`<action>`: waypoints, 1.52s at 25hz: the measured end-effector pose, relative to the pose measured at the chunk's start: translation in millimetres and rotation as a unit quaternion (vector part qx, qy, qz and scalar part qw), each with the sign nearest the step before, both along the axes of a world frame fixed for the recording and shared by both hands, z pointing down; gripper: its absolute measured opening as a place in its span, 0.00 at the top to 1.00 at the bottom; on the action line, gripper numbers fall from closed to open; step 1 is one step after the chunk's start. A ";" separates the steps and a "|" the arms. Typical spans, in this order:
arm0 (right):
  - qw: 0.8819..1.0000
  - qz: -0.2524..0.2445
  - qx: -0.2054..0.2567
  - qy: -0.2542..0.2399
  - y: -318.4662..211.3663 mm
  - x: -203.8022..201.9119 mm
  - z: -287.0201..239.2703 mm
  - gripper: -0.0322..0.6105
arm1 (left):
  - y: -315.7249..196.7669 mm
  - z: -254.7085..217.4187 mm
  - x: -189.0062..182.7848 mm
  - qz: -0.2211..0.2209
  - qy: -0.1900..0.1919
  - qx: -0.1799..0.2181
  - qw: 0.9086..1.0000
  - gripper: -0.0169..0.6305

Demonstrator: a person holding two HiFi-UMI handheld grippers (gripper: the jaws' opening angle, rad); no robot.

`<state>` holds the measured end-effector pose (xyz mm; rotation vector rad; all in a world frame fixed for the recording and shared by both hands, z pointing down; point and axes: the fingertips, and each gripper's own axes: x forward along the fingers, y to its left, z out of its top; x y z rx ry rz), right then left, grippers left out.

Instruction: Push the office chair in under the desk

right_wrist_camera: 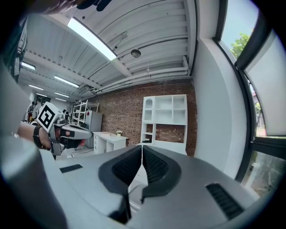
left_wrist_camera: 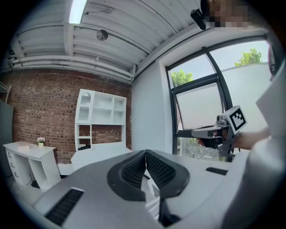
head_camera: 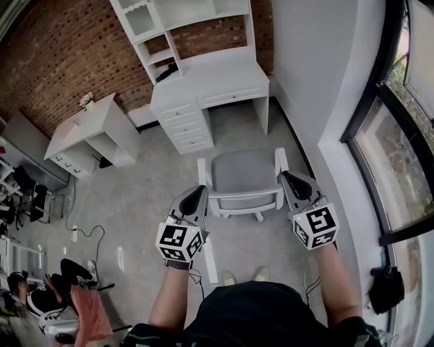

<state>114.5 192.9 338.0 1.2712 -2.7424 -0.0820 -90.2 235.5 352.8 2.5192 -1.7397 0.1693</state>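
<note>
**Both Grippers Closed at the Chair Back**

The left gripper and the right gripper are held with their jaws fully together, and no object is clamped in either pair. Each is pointed roughly level toward the office chair, one at each end of its backrest. Whether the backrest is touched cannot be told.

The office chair is stood on the grey floor, facing the desk and well apart from it, with a strip of floor between them. The kneehole is seen open, with a drawer stack at its left. A dark item is laid at the desk's left rear edge, under the shelf unit. A second white desk is placed further left, along the brick wall.
</note>
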 end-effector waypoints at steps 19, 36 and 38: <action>0.993 -0.071 -0.018 0.093 2.6 -1.9 95.3 0.94 | 8.6 102.6 -6.5 0.001 -0.122 -0.064 0.990 0.96; 0.947 -0.057 -0.106 0.299 -37.6 1.7 222.5 0.81 | -48.7 223.6 -57.3 0.128 -0.256 -0.163 0.944 0.78; 0.935 -0.057 -0.110 0.332 -41.5 7.7 238.5 0.79 | -54.4 239.0 -63.4 0.142 -0.276 -0.176 0.934 0.74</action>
